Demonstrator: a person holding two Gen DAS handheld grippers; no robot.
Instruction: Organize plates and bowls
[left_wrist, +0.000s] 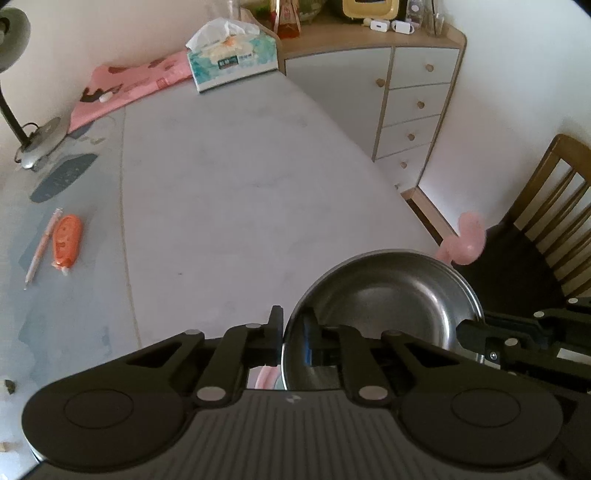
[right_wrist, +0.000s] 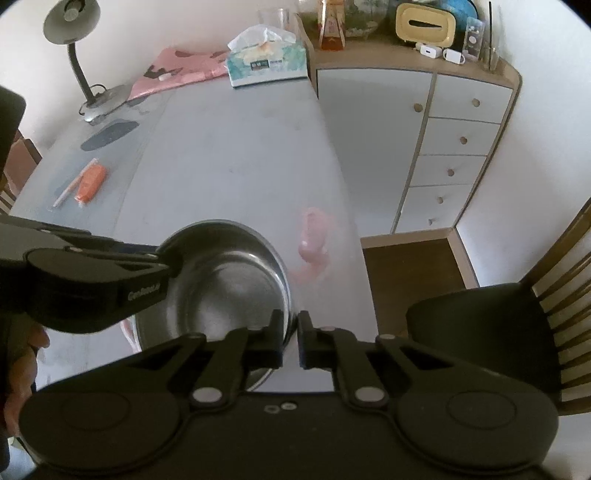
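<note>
A shiny steel bowl (left_wrist: 388, 302) (right_wrist: 229, 288) sits at the near right edge of the grey table (left_wrist: 229, 177). My left gripper (left_wrist: 293, 319) is shut on its left rim, one finger outside and one inside. My right gripper (right_wrist: 290, 323) is shut on the opposite rim in the same way. Each gripper shows in the other's view: the right gripper (left_wrist: 467, 332) at the bowl's far side, the left gripper (right_wrist: 171, 260) coming in from the left. A sliver of something pink (left_wrist: 264, 378) shows under the bowl; I cannot tell what it is.
A blurry pink object (right_wrist: 314, 240) lies just beyond the bowl by the table's right edge. An orange packet (left_wrist: 66, 240) and a pen (left_wrist: 42, 243) lie at the left. A tissue box (left_wrist: 232, 59), pink cloth (left_wrist: 125, 85) and lamp (right_wrist: 92, 99) stand far back. A drawer cabinet (right_wrist: 454, 140) and chair (right_wrist: 498, 325) are off the table at right.
</note>
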